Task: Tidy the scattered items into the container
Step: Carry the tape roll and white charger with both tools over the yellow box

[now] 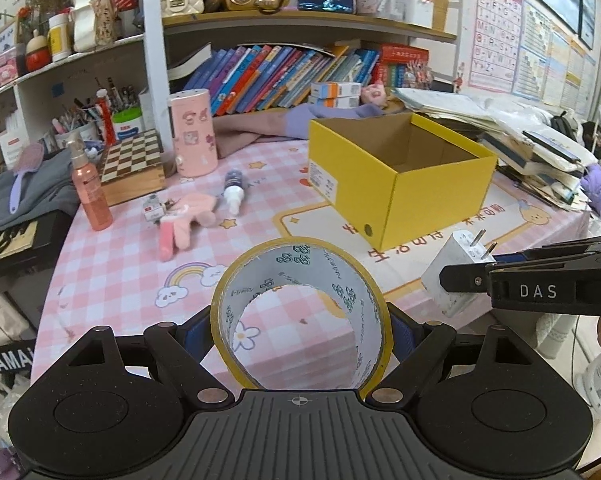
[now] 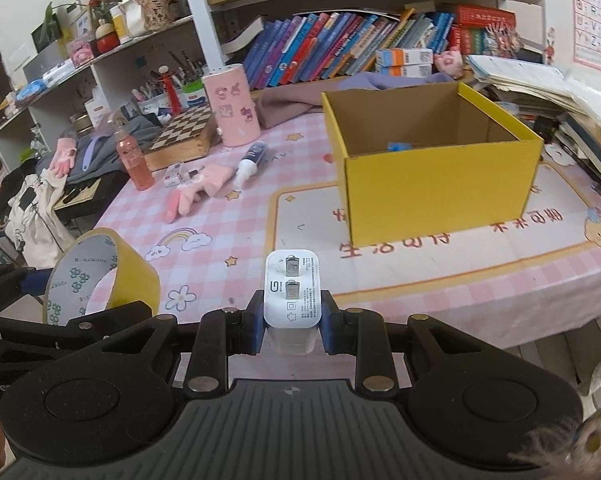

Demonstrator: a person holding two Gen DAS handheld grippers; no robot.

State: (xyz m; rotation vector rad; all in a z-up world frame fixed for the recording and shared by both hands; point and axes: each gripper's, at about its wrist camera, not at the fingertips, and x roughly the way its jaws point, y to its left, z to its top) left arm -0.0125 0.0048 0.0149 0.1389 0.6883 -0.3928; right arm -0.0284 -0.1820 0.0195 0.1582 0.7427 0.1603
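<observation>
My left gripper (image 1: 300,332) is shut on a yellow tape roll (image 1: 300,316), held above the near table edge; the roll also shows in the right wrist view (image 2: 100,276). My right gripper (image 2: 292,320) is shut on a white plug charger (image 2: 292,288), seen from the side in the left wrist view (image 1: 456,272). The open yellow box (image 1: 400,184) stands ahead on the table, with a blue item (image 2: 400,146) inside. A pink glove (image 1: 184,216), a small white bottle (image 1: 234,190) and a small packet (image 1: 152,208) lie left of the box.
A pink spray bottle (image 1: 88,188), a chessboard box (image 1: 132,168) and a pink canister (image 1: 192,132) stand at the back left. Stacked books and papers (image 1: 532,148) crowd the right edge. Bookshelves (image 1: 284,76) rise behind the checked tablecloth (image 1: 120,264).
</observation>
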